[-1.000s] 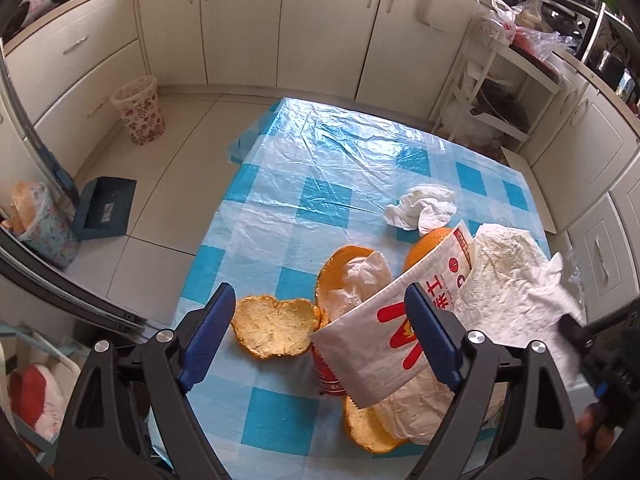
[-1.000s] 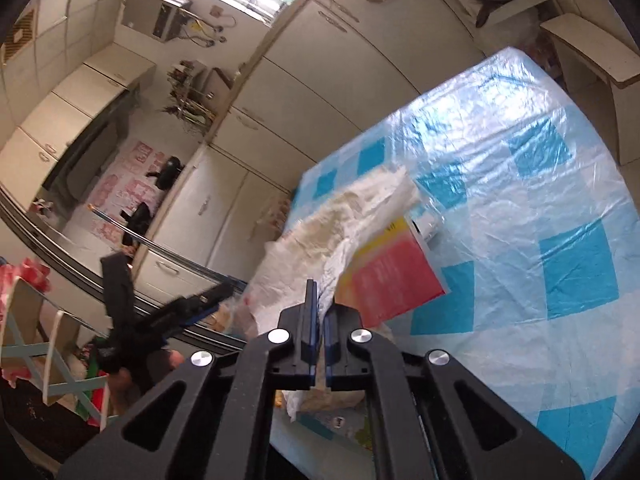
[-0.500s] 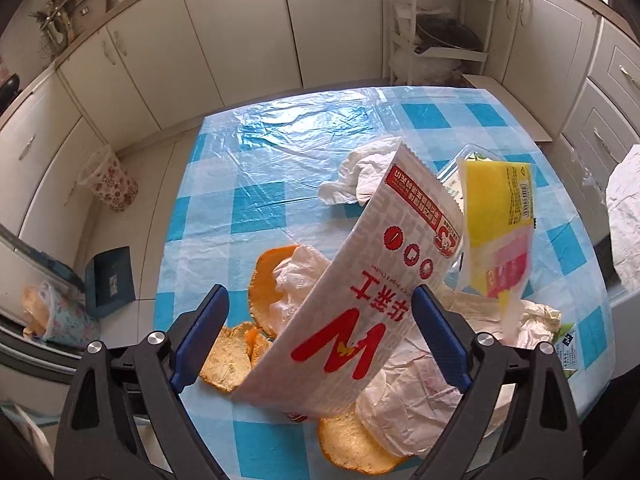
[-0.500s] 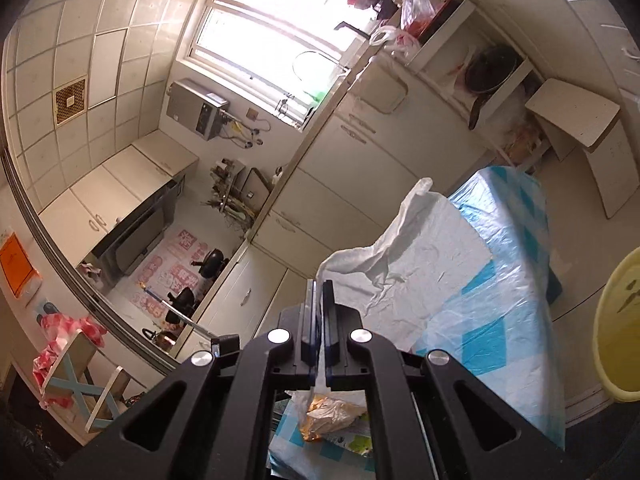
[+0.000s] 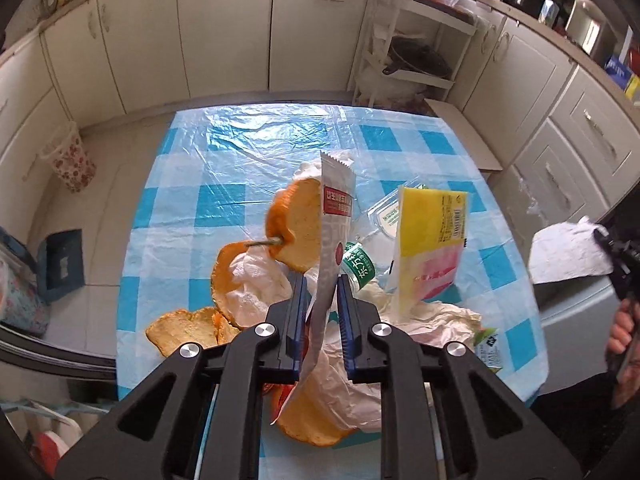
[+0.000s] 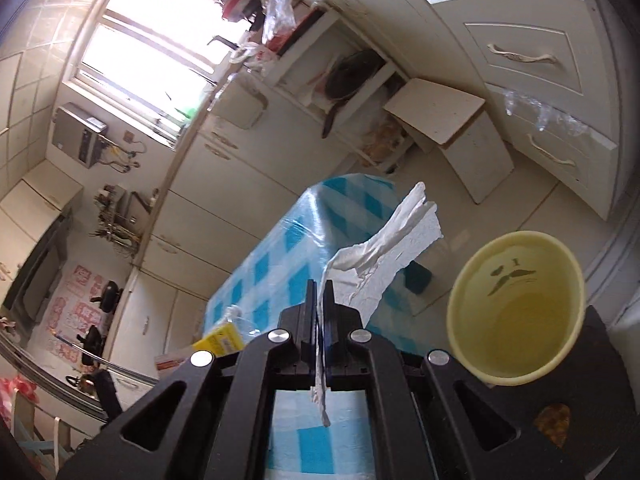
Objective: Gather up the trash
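Left claw (image 5: pixel 322 292) is clamped on a white-and-red wrapper (image 5: pixel 334 232), held upright above orange peels (image 5: pixel 188 330) on the checkered surface (image 5: pixel 224 200). Right claw (image 6: pixel 319 300) is pinched on a white tissue (image 6: pixel 394 248), beside a yellow bin (image 6: pixel 516 308) on the floor.

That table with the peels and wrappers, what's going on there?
Someone is clearing trash off the table with a hand-held gripper in each hand. The right gripper is shut on a white paper towel, held off the table's edge near a yellow bin on the floor. The left gripper has a white and red wrapper between its fingers, which are close around it but not clearly clamped. Orange peels and a yellow packet remain.
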Available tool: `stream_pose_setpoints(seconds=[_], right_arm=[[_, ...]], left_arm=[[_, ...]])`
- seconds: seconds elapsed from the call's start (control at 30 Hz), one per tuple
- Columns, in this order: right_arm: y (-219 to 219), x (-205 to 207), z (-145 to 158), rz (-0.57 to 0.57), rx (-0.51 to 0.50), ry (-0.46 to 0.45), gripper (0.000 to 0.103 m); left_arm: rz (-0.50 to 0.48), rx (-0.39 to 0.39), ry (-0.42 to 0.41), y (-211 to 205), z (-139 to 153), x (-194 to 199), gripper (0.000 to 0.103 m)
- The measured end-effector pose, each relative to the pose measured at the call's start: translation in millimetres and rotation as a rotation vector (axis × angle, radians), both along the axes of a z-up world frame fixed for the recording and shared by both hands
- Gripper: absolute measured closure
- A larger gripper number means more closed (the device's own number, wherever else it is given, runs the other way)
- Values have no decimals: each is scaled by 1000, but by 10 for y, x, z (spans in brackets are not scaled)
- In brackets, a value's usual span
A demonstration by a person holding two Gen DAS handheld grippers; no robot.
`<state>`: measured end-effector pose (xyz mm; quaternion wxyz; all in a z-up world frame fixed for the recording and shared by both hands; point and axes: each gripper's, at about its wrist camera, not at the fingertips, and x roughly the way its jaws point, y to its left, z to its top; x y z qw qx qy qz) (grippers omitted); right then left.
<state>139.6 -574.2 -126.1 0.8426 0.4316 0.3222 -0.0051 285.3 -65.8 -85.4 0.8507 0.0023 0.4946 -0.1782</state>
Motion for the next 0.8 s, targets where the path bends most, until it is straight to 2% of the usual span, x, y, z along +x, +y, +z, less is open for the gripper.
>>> stream_pose_setpoints(seconds=[0.07, 0.13, 0.23, 0.33, 0.43, 0.57, 0.7, 0.73, 0.77, 0.8], right_arm=[[-69, 63, -134, -3, -15, 64, 100], [-134, 128, -255, -7, -22, 118, 100], [-191, 212, -371, -10, -65, 187, 100], [-277, 288, -458, -15, -96, 241, 100], [-407, 326, -579, -30, -112, 295, 100], [-580, 348, -762, -51, -68, 359, 99], [-725, 410, -984, -37, -19, 430, 99], [-744, 419, -1034, -37, -7, 450, 96], [-756, 424, -1086, -33, 15, 473, 89], [-772, 418, -1127, -34, 34, 496, 60]], left_arm=[[17, -64, 13, 104, 35, 4, 89], [28, -116, 16, 175, 67, -4, 96], [26, -198, 12, 235, 136, -28, 99], [18, -214, -5, 205, 185, -51, 102], [10, -249, 15, 195, 170, -44, 102], [-23, -363, 12, 192, 266, -81, 102], [-62, -431, -20, 82, 479, -177, 102], [-70, -440, -24, 40, 524, -202, 102], [-80, -454, -27, -6, 566, -228, 102], [-89, -468, -27, -56, 604, -251, 102]])
